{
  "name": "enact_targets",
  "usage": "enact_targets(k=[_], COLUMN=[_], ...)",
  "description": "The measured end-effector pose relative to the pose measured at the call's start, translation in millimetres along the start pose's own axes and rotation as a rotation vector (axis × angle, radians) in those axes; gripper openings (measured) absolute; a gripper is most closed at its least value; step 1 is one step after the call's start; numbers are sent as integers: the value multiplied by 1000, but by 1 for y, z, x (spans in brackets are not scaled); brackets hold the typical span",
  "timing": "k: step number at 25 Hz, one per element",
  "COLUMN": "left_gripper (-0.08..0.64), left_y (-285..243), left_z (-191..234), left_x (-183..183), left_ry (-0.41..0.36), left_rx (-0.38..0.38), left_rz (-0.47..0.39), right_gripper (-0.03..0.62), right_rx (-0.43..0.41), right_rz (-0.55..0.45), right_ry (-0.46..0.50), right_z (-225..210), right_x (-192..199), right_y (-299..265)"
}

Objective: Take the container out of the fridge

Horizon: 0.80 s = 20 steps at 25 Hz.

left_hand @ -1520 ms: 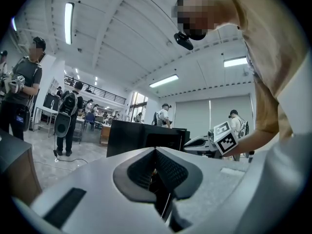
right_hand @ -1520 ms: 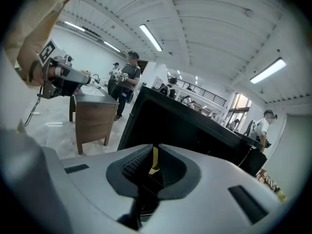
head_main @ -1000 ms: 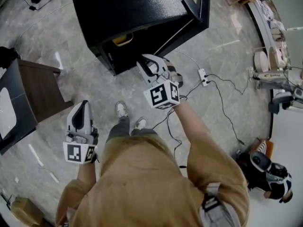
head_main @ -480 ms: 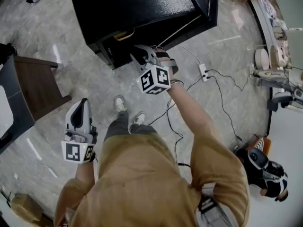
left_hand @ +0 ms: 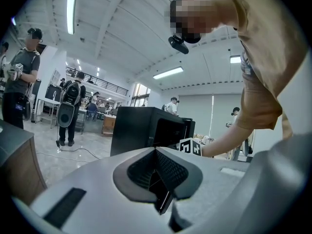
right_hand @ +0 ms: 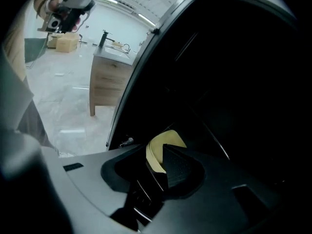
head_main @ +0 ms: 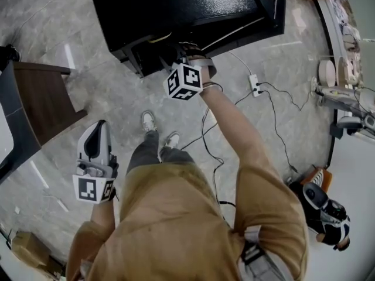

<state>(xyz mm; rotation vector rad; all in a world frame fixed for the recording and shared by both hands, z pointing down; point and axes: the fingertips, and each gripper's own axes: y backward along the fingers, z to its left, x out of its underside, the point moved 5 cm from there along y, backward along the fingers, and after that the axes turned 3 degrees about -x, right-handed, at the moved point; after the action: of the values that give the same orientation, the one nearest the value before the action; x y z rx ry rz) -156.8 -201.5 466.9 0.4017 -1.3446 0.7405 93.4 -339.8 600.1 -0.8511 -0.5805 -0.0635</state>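
A white power strip (head_main: 254, 85) lies on the grey marble floor (head_main: 105, 92), with black cables (head_main: 275, 124) trailing from it. Well left of the power strip stands a brown wooden cabinet (head_main: 44, 95), and further down-left sits a cardboard box (head_main: 26, 250).

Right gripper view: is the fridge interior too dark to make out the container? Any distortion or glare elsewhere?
Right gripper view: black fridge interior is nearly all shadow; only the pale yellow container reads clearly. Left gripper view: strong fisheye bending, bright ceiling lights. Head view: sheen on the grey polished floor.
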Motion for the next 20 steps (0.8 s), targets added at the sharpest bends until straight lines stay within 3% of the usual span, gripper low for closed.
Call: enact_targets(k=[20], left_gripper=[2], left_y=[-5], left_z=[34], left_x=[25], left_ry=[32], left_rx=[-51], left_rz=[51], right_gripper=[126], right_rx=[-83], right_rz=[159], right_ry=[159], right_z=[-7], right_x=[28], right_y=[-91])
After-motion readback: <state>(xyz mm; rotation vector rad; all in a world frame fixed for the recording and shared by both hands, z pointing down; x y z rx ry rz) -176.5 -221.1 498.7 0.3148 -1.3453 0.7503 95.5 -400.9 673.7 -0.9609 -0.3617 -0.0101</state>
